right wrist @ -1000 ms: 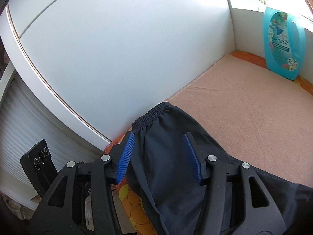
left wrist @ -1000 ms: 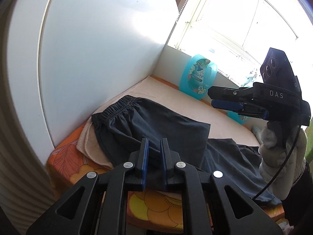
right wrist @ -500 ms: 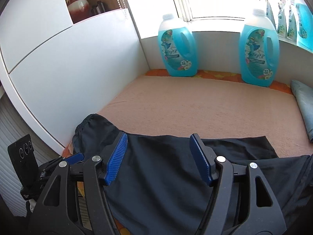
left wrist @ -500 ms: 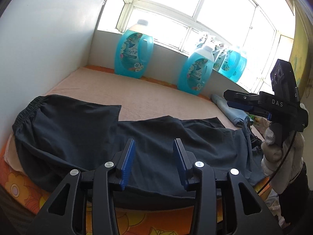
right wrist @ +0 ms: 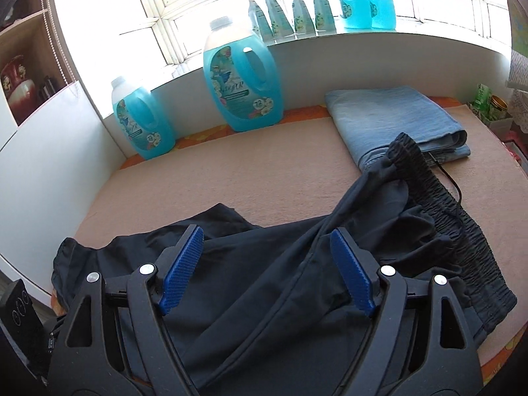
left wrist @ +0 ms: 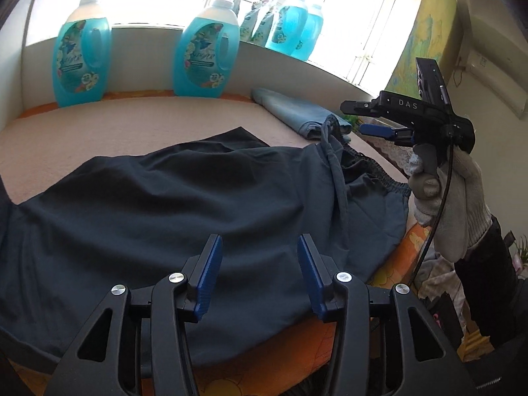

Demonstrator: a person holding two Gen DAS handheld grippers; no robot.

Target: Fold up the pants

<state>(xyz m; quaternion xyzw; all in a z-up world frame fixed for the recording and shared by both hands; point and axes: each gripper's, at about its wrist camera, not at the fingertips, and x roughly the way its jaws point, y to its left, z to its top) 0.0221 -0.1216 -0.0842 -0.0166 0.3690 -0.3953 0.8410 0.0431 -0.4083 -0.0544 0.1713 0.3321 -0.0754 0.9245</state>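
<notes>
The dark pants [right wrist: 264,280] lie stretched across the beige-covered surface [right wrist: 231,178], the gathered elastic waistband [right wrist: 439,204] at the right end touching the folded blue jeans [right wrist: 396,118], and one leg end already turned back over the fabric at the far left. A second ago both cameras faced that left end by the white cabinet panel; now both look toward the waistband side, so the hands have swung across the garment. The left gripper [left wrist: 257,275], which a second ago was nearly pressed together over the cloth, is opening and hangs above the middle of the pants with nothing pinched between its blue pads. The right gripper [right wrist: 265,270] is also opening, spread wide above the seat area, empty. That suggests the leg fold is released and the waistband end is the likely next grasp. Blue detergent bottles [right wrist: 241,85] line the wall under the window.
</notes>
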